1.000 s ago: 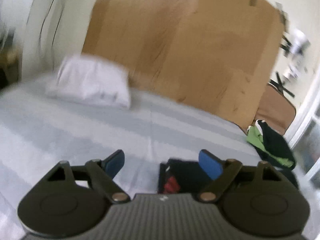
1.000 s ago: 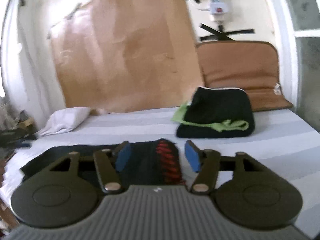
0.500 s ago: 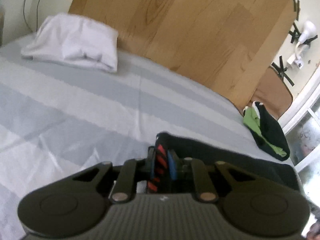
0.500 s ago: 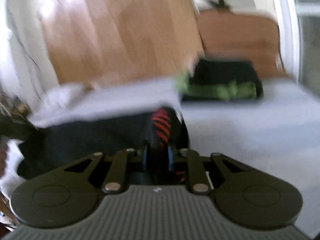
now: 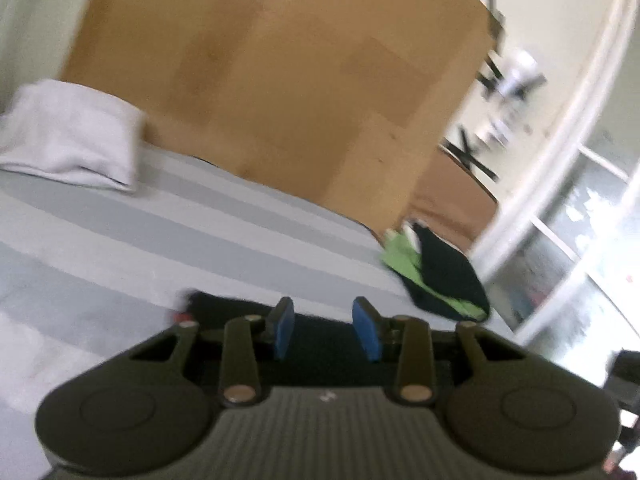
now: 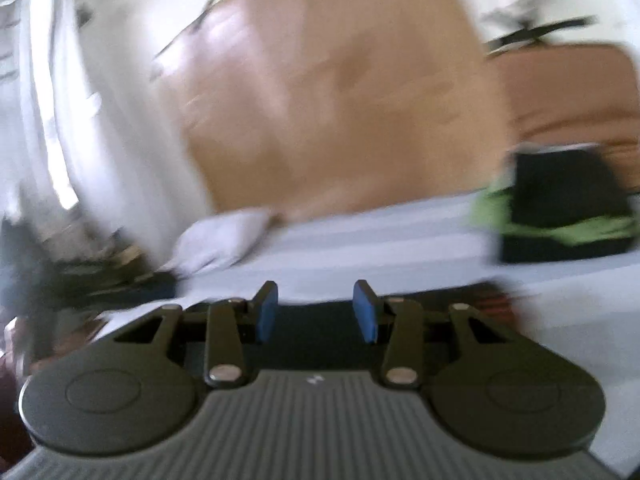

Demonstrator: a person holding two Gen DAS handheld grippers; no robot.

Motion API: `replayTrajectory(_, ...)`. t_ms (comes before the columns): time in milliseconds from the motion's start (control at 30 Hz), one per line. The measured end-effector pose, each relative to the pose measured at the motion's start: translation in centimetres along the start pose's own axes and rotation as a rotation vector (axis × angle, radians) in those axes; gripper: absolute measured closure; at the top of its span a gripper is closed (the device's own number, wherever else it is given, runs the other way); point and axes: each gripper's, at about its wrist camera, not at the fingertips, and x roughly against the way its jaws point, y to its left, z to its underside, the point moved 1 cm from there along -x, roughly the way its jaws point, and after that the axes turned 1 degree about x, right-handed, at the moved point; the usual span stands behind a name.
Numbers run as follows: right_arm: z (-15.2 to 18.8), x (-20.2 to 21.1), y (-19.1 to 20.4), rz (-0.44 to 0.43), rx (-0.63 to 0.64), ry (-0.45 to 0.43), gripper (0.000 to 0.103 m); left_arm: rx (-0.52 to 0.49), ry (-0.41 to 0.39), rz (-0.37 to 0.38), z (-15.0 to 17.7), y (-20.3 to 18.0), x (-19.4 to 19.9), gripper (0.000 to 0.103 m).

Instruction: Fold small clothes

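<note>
— Where was the dark cloth [image 5: 320,322]?
— Lay flat on the striped bed [image 5: 168,240], right under both tools. Looked black, with a bit of red at its left end [image 5: 182,314] in the left view. Showed a reddish blur at its right end in the right view [image 6: 492,300]. Too blurry to tell more.

— And the left hand-held gripper [image 5: 326,330]?
— Spread wide, blue pads [image 5: 282,330] apart, nothing pinched. Hung just over the dark cloth. Could not tell if touching it.

— And the right hand-held gripper [image 6: 316,312]?
— Spread wide too, blue pads [image 6: 267,312] apart, nothing between them. Sat over the same cloth [image 6: 316,328].

— What else lay on the bed?
— A folded black and green pile [image 5: 440,276], well apart from the cloth, near the far right corner. Seen in the right view as well [image 6: 560,216]. A white pillow [image 5: 68,136] at the far left, against the big brown board [image 5: 280,80] behind the bed. A brown cushion [image 6: 568,92] leaning beyond the pile. A bright window [image 5: 580,248] off to the right.
</note>
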Motion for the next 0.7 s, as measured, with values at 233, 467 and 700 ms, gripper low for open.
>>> replayTrajectory(233,1.6,-3.5,-5.4,0.188,-0.045,0.095,0.103,-0.119,0.120,-0.123,3.4,-1.1,-5.6,0.080)
replayTrajectory(467,3.4,-0.3,-8.9,0.165,-0.204,0.022,0.103,-0.222,0.088,-0.151,4.4,-1.8,-5.3,0.079)
replayTrajectory(700,2.5,5.4,-9.9,0.109,-0.303,-0.084,0.061,-0.093,0.127,-0.129,2.6,-2.2,-3.8,0.078)
